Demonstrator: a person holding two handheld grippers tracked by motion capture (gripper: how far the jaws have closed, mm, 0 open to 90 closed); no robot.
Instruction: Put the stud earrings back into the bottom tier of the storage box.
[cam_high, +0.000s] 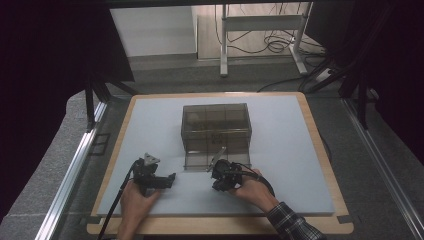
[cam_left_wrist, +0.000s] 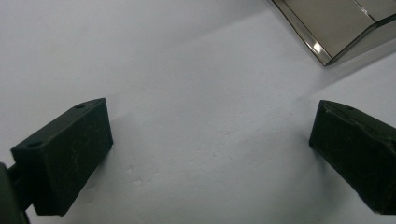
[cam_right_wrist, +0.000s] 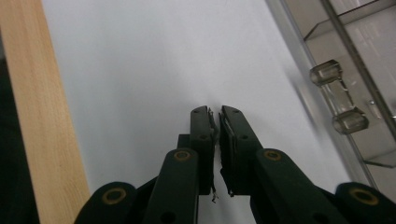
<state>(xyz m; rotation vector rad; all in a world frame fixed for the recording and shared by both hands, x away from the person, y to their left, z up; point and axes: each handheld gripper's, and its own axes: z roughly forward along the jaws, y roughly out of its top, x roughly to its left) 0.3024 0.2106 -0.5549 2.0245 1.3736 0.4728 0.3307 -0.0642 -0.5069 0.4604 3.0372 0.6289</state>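
Resting at the left on the white mat, the left gripper with jaws wide apart and holding nothing. At the middle, the smoky clear plastic box, probably light, stiff and slippery, with front flap folded down; best taken by the flap edge or knob. Just before it on the right, the right gripper with jaws nearly closed, empty.

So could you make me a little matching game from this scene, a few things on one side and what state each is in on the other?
Things:
1. left gripper
2. right gripper
3. clear box
4. table edge

States:
a. smoky and see-through, front flap folded down
b. jaws pressed together, nothing between them
c. pale bare wood
d. jaws spread wide over the white mat

Pairs: 1-d, 2-b, 3-a, 4-c
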